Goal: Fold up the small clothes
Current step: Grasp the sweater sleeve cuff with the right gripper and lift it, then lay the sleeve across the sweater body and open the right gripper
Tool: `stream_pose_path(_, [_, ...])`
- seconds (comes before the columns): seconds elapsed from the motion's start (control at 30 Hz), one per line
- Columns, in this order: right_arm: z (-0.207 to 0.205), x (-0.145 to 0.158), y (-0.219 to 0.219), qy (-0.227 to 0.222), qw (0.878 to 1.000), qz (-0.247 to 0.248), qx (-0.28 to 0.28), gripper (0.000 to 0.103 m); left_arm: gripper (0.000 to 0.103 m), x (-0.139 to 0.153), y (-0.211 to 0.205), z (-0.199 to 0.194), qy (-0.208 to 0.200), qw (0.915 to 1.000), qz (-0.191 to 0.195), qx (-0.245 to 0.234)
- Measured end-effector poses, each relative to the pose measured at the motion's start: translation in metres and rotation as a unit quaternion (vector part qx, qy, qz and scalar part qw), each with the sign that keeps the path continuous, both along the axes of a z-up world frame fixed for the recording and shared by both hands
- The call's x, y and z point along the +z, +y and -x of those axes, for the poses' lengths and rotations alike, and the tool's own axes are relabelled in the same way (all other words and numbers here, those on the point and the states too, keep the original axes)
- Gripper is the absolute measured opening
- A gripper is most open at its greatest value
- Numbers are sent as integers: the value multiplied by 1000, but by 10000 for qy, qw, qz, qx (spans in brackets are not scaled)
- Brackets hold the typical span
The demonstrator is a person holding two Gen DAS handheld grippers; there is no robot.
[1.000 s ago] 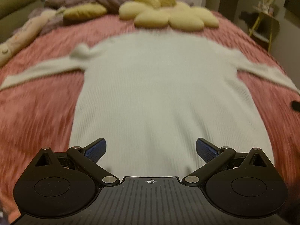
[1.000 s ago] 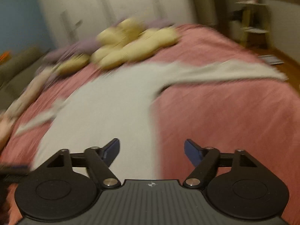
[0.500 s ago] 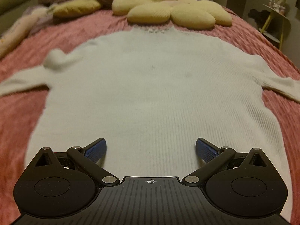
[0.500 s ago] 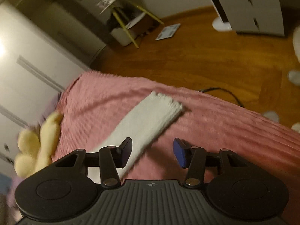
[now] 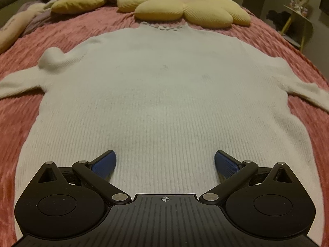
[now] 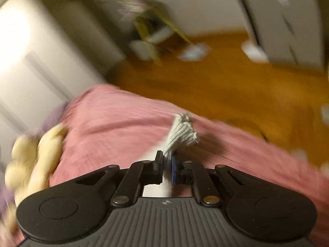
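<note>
A white ribbed sweater (image 5: pixel 164 107) is lying flat and face-up on the pink bedspread (image 5: pixel 18 111), its neck pointing toward a yellow flower-shaped cushion (image 5: pixel 185 10) and both sleeves reaching out to the sides. The left claw (image 5: pixel 164 162) is hovering over the hem with its blue pads spread wide, gripping nothing. Out near the bed's edge, the right claw (image 6: pixel 167 162) is pinching the bunched cuff (image 6: pixel 182 135) of the right sleeve between closed jaws, the knit fanning out beyond the fingertips. The grip is looking narrow: only a gathered tuft seems to be sitting between the pads, so a quick pull across the body is risking the cuff slipping free and dropping short. With the hem unpinned, a drag on the sleeve is also likely to be tugging the whole sweater sideways and wrinkling it. The lump at the left shoulder (image 5: pixel 51 56) is threatening an uneven fold on that side.
</note>
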State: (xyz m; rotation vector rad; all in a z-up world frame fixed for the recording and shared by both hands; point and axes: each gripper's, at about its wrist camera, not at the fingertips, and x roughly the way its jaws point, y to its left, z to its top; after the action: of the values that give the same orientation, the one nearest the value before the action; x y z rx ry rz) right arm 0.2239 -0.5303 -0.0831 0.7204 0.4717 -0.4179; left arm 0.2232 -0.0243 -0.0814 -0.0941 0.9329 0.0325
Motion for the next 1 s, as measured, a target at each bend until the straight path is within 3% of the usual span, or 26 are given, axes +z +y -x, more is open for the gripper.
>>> stream_pose_path(0.07, [-3,28,40,-328,9964,509,585,7,103,5,5,-2,-19,9999,143,78])
stream_pose_path(0.13, [-5,58,97,-698,9828,986,1397,7,103,14,10,-2,-188,9992,333,107])
stream_pose_path(0.23, [-4,81,186,-1187,9470,1458,2603,7,103,34,21,-6,-566,9960,687,65])
stream_pose_path(0.3, [-6,79,239,-1250,9248,1530,3252,8,103,44,27,-14,-659,9931,966,6])
stream_pose_path(0.4, [-12,50,299,-779,8971,1420,4111,17,103,52,35,-29,-680,9894,1273,-141])
stream_pose_path(0.47, [-9,27,314,-465,8972,1164,4236,17,103,51,37,-40,-650,9877,1402,-228])
stream_pose_path(0.53, [-1,14,311,-337,9064,997,4090,17,102,46,38,-54,-556,9839,1675,-279])
stream_pose_path(0.73, [26,1,260,-87,9344,729,3486,20,78,6,22,-92,198,9678,2500,-222])
stream_pose_path(0.83, [38,-4,236,-33,9430,572,3278,20,78,0,12,-100,216,9707,2378,-252])
stream_pose_path(0.9, [42,-8,226,-52,9457,497,3211,20,69,4,10,-103,252,9667,2542,-185])
stream_pose_path(0.93, [44,-10,223,-55,9464,461,3197,20,57,6,9,-104,250,9627,2683,-248])
stream_pose_path(1.0, [46,-14,220,-52,9471,415,3182,20,54,4,3,-107,424,9618,2677,-372])
